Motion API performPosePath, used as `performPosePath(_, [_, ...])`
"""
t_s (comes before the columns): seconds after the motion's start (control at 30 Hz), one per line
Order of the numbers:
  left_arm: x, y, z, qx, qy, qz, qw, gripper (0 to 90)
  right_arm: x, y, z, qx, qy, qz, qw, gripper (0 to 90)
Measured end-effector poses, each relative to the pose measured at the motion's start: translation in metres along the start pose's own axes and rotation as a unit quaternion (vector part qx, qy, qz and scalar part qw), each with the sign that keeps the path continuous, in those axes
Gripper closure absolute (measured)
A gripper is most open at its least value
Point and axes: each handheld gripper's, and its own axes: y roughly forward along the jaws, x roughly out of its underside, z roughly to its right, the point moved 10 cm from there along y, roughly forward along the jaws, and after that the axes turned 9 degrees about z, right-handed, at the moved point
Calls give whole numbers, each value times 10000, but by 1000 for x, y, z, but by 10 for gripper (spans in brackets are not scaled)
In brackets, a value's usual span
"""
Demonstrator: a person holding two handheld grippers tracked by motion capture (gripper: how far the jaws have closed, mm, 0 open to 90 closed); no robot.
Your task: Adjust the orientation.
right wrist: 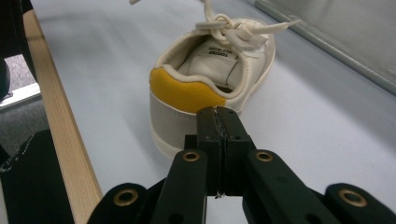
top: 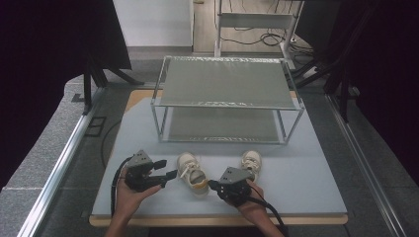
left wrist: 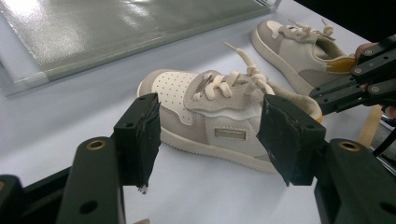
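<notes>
On the pale blue desk [top: 306,182], in front of a two-tier metal shelf rack [top: 227,98], a person works with a pair of tongs in each hand. Left of the rack's near edge, the left tongs [top: 167,169] rest in the person's left hand [top: 129,195], their jaws spread wide with nothing gripped. The left gripper view shows the black padded jaws standing apart on either side of the nearer shoe [left wrist: 219,119], not touching it.

That nearer shoe [top: 192,173] is a small cream and grey trainer with white laces and a yellow heel patch. It lies on the desk in front of the rack, between the two pairs of tongs, toe towards the rack.

Right of it, the right tongs [top: 212,184] are clenched, jaws pressed flat together with nothing between them. In the right gripper view the closed tips [right wrist: 217,112] sit right at the heel of the shoe [right wrist: 210,79], just below the yellow patch; whether they touch it cannot be told.

Further right, a second matching shoe [top: 251,162] sits in front of the rack, beside the right hand [top: 252,200].
</notes>
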Motion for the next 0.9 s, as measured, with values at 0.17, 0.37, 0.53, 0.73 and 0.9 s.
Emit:
performPosePath(0.17, [-1, -5, -3, -53, -18, 56, 10000, 389, 0, 2, -4, -22, -81, -8, 10000, 887])
performPosePath(0.37, [-1, -13, -11, -132, -89, 117, 9998, 390, -2, 7, -14, -164, -140, 52, 9998, 886])
performPosePath(0.53, [-4, -20, -13, -163, -104, 217, 9996, 391, -5, 15, -25, -281, -240, 113, 9993, 883])
performPosePath(0.73, [-10, -27, -12, -215, -50, 395, 9990, 397, -9, 23, -33, -442, -251, 185, 9985, 881])
performPosePath(0.9, [-13, -31, -11, -187, -41, 465, 9987, 397, -12, 31, -40, -550, -261, 244, 9978, 873])
